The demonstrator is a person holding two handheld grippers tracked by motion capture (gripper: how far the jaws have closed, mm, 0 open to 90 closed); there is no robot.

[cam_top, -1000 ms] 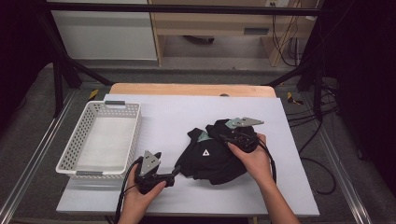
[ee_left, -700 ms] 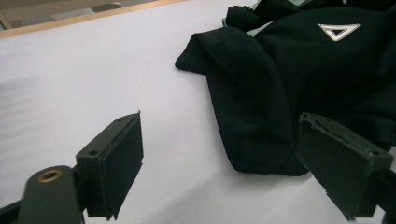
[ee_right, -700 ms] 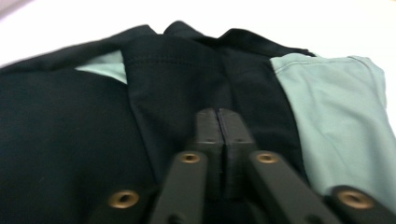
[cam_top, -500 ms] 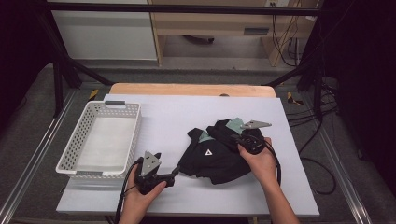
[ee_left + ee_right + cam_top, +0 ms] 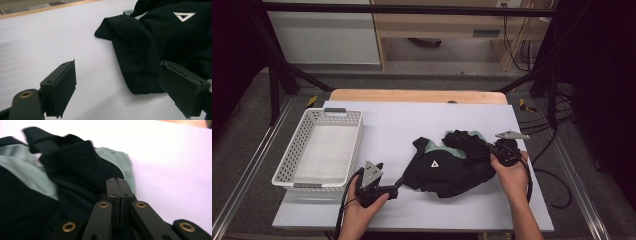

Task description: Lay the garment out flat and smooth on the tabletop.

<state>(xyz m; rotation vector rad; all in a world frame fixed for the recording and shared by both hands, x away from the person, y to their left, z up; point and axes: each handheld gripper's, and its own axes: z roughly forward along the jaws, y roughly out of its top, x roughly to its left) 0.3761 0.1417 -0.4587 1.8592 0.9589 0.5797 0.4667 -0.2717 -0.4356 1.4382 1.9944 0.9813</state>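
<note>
Moved: my right gripper [image 5: 492, 150] has slid rightward, jaws just clamped together, dragging garment edge.
Left gripper [image 5: 398, 183]: released, empty, at sleeve tip.
Black garment [image 5: 447, 167]: crumpled mid-table, right of basket [image 5: 354, 131].
Advice: I'd pull gently, spreading flat.

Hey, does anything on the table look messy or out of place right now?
The black garment lies crumpled in a heap on the white table, a sleeve sticking out, green lining showing. The basket sits squarely; nothing looks spilled or damaged.
</note>
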